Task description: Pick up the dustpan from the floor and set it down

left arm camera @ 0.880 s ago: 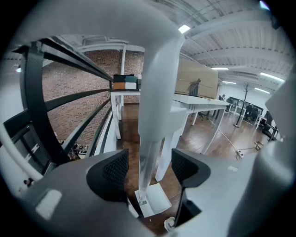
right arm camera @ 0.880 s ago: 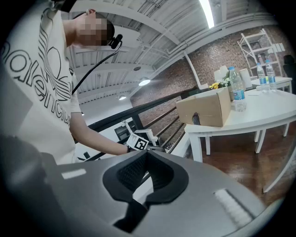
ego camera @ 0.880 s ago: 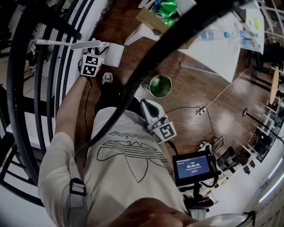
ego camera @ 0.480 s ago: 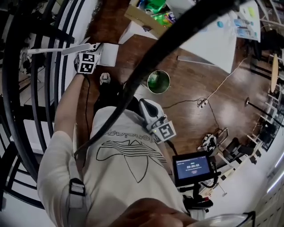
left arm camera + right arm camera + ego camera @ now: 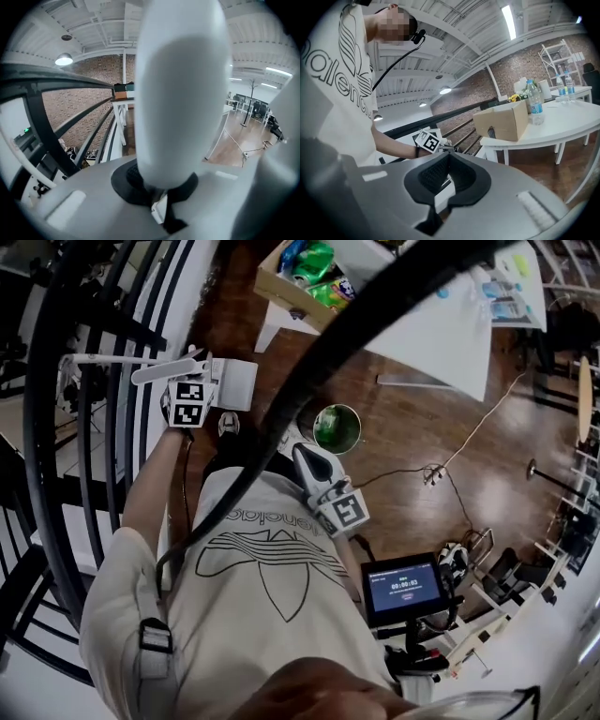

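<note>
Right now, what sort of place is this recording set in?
Probably an indoor loft-style workspace or studio rather than a home: a bare brick wall, a polished wooden floor, and a white table carrying water bottles and a cardboard box.

Looking down on glossy brown wood floor, loose cable snaking across. White counter up top, cardboard box alongside. Black curved railing left. Brick wall beyond, strip light glowing overhead.
</note>
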### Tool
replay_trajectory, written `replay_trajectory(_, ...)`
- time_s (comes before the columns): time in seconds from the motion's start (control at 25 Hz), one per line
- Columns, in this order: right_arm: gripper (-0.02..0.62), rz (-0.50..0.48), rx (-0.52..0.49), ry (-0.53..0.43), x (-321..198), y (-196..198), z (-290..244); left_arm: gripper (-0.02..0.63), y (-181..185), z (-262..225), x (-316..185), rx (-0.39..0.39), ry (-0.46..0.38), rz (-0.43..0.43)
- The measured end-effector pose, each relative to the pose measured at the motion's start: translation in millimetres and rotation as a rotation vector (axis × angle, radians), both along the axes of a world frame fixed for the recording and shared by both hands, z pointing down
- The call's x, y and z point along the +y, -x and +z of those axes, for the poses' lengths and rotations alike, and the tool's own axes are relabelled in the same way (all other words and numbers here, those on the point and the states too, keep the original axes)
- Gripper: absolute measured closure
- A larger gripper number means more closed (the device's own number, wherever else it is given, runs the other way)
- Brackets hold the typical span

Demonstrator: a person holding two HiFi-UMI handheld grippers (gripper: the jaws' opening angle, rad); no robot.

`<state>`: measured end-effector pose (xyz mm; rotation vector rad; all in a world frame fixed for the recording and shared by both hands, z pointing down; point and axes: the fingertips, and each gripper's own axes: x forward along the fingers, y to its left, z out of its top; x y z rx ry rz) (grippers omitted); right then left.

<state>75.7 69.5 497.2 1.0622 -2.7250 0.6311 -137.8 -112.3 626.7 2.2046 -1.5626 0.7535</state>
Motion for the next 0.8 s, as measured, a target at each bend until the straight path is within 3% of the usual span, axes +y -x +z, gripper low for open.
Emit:
replay_trajectory(0.2,0.594,-0.019,-0.077,-0.098,-25,-3,-17,0.576,-28,-68,42,0.032,-0.037,-0.010)
replay_trajectory(0.32,0.594,-0.038,-0.110,-0.138,-38,0,-22,0.583,-46,-92,62,0.008,-0.077,0.019)
replay_trajectory(0.4,0.594,-0.046,-0.126,-0.143,-44,1,-24,0.586,-52,-97,70,-0.003,-0.070,0.023)
replay_trajectory(0.56,0.594,-0.088,-0.150,-0.130,-42,17,-31,0.583,-56,-108,84,0.048,-0.037,0.014)
replay_trajectory(0.8,0.594,-0.129,-0.156,-0.127,-44,25,-33,0.584,-60,-121,96,0.059,-0.055,0.022)
